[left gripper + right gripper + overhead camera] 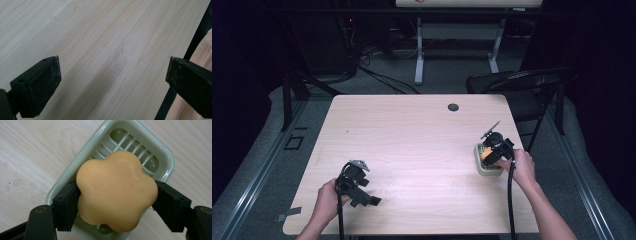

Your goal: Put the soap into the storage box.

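Orange flower-shaped soap [116,191] sits clamped between the pads of the right tongs [116,195], directly over a pale green soap dish [75,167] with a slotted grid floor. Right gripper view: both black pads press the soap's sides, one on each flank; whether the soap's underside touches the dish grid or hangs just above it, cannot tell. The dish lies flat on the light wood tabletop [30,152], long axis angled in that view.

High view: right tongs [492,154] held by the right hand [518,166] near the right edge of the tabletop [412,135], soap [487,156] showing as a small orange patch over the dish [487,169]. Cable trails from the gripper back along the forearm.

Left tongs [362,196] held by the left hand [329,197] near the front left of the tabletop, well apart from the dish. Left gripper view: jaws stand wide apart with bare wood grain between them, nothing gripped, so the left tongs [113,75] are open, angled low toward the tabletop [105,42].

Background in the high view: black folding chair [522,82] behind the right far corner, white table frame [419,50] farther back, round grommet hole [453,107] near the tabletop's far edge.
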Tool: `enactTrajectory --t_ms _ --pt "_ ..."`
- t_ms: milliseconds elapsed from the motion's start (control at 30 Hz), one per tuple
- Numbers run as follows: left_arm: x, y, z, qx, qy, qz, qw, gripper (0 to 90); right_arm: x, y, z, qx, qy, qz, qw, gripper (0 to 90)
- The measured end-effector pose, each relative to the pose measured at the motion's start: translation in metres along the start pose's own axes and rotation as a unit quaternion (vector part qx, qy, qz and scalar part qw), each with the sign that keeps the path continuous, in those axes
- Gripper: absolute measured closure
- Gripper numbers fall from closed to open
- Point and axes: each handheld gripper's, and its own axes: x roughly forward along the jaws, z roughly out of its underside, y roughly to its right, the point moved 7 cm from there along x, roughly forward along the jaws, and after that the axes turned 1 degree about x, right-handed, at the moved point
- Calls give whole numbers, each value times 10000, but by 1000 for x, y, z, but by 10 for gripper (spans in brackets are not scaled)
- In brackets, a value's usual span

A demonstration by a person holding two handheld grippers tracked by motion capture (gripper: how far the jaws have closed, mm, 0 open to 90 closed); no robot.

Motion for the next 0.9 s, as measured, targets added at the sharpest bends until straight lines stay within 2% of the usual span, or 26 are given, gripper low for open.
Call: enactTrajectory --t_ms 67,433,467,500,567,633,667,767,800,833,900 --pt "0 0 0 -13 0 -3 10000 2 1 0 -1 77 88 -31 9999 265" --pt "0 0 0 2 3 -32 10000 2 2 1 0 26 56 -25 10000 262" --pt "0 -1 0 9 15 -102 9999 2 2 1 1 3 55 -29 10000 260" --pt "0 0 -1 -9 39 -39 10000 2 2 2 1 -11 36 -33 10000 255" --pt "0 0 -1 -16 35 -18 10000 2 0 3 0 25 118 41 9999 187" --pt "1 1 -1 -12 6 -14 10000 2 -3 2 -1 13 143 -38 9999 188" --pt "1 2 -1 11 20 -23 10000 2 -2 -1 -2 77 236 -27 9997 185" --pt "-1 2 -1 39 19 -34 10000 2 -6 0 -2 -39 174 33 9998 167" --pt "-1 2 0 18 36 -35 10000 2 -6 -2 -3 65 311 0 9995 154" --pt "-1 2 0 14 42 -42 10000 2 -10 0 -2 -61 211 -37 9998 147" --pt "-2 1 0 9 42 -42 10000 2 -14 0 -3 -43 334 -44 9994 143"
